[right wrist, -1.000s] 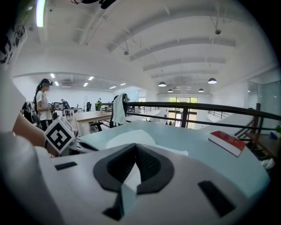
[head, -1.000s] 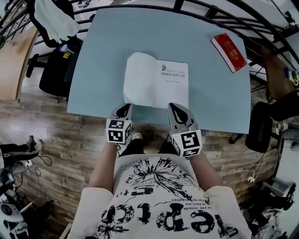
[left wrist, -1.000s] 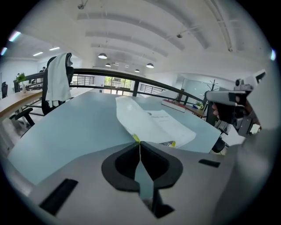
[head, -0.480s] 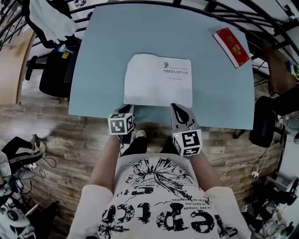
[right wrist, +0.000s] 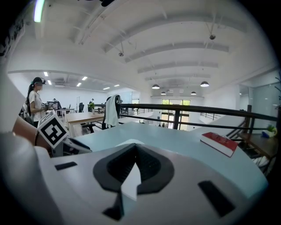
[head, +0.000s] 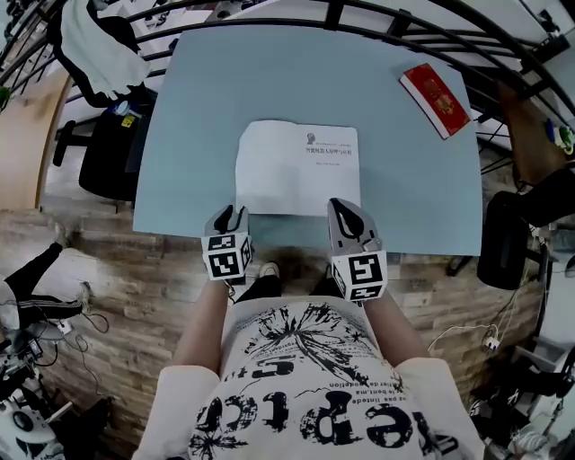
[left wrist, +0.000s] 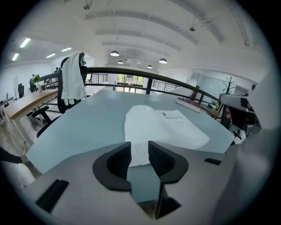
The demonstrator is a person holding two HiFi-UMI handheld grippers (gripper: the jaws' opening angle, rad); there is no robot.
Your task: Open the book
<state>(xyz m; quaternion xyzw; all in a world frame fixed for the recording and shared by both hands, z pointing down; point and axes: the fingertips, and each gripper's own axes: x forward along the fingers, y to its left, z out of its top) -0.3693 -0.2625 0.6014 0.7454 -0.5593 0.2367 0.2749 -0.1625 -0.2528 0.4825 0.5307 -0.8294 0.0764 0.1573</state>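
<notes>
A book (head: pixel 296 166) lies open and flat on the pale blue table (head: pixel 198 117), white pages up, with a line of print on the right page. My left gripper (head: pixel 231 216) is just short of the book's front left corner. Its jaws are opening, and nothing is between them; in the left gripper view (left wrist: pixel 139 147) the left page (left wrist: pixel 145 127) lies just beyond the tips. My right gripper (head: pixel 346 214) is at the book's front right edge, its tips together. In the right gripper view (right wrist: pixel 134 147) a sliver of white page (right wrist: pixel 131 181) shows under the jaws.
A red book (head: pixel 436 99) lies at the table's far right corner. A black railing (head: pixel 377 13) runs behind the table. A chair with a white garment (head: pixel 99 45) stands at the far left. A person (right wrist: pixel 35 103) stands at a distant desk.
The left page, raised and curled in the left gripper a second ago, now lies flat. The left gripper has let go, opened, and drawn back towards the table's front edge.
</notes>
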